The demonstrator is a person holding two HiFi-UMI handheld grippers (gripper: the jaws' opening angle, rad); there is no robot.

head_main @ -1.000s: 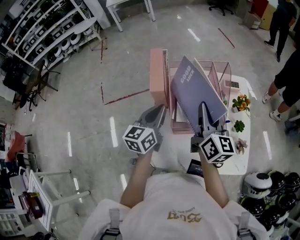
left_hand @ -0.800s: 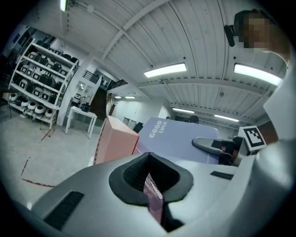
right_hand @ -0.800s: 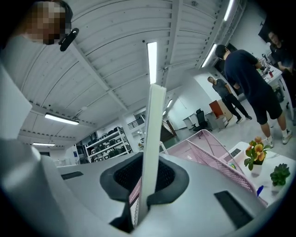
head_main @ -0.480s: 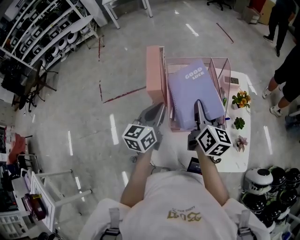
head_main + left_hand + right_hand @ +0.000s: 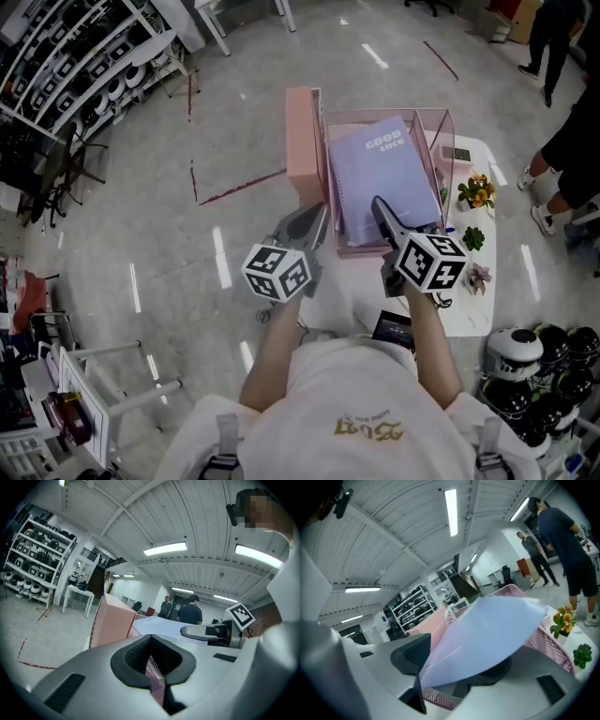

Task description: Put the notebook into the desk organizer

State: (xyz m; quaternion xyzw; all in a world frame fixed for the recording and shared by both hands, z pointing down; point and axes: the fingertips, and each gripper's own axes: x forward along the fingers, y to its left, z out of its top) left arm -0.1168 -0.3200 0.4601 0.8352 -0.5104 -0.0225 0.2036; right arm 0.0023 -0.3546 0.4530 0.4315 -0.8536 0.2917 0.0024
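Placement, we judge, is nearly done: the lavender spiral notebook lies in the pink mesh desk organizer. Our right gripper has just been opening its jaws, which sit loosely around the notebook's corner. Our left gripper pinches the organizer's wall.

Glossy grey floor with red tape marks, shelving racks at upper left, strip lights overhead.

The notebook is resting in the desk organizer, which is standing on the table's left end. Small plants are sitting to its right. My left gripper is at its near left corner, seemingly on the wall.
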